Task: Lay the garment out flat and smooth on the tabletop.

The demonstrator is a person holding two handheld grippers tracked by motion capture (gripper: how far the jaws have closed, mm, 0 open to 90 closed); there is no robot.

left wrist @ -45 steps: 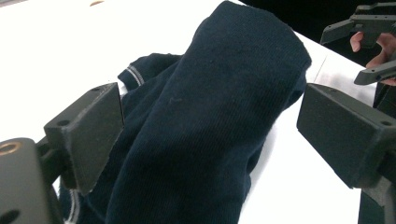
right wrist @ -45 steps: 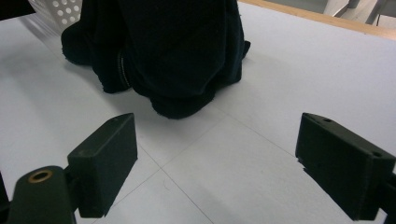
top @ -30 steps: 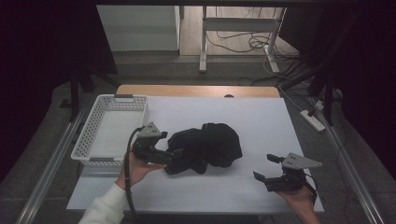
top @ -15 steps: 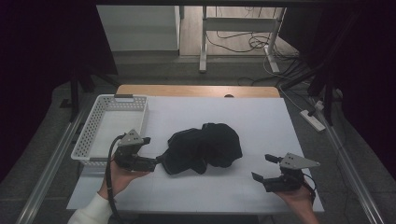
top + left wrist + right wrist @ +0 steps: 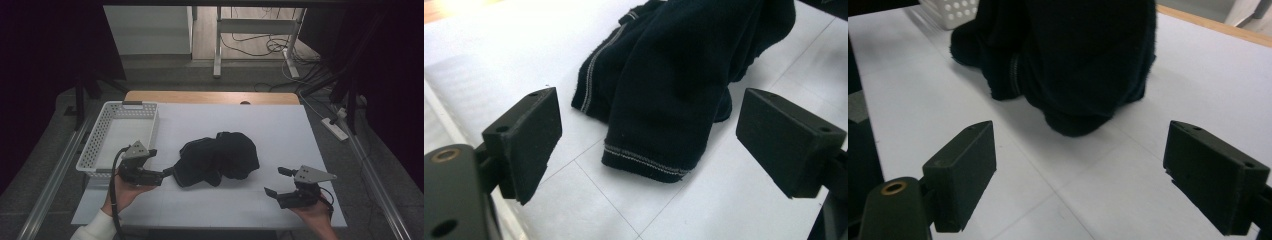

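No legible text, labels, brand marks, numbers or signs appear on any surface or item in the three views.

My work surface is a white-covered table (image 5: 300,125) with a wooden edge along its far side. A crumpled dark garment (image 5: 220,157) lies near its middle, and left of the garment I see a white perforated basket (image 5: 120,137) at the table's edge.
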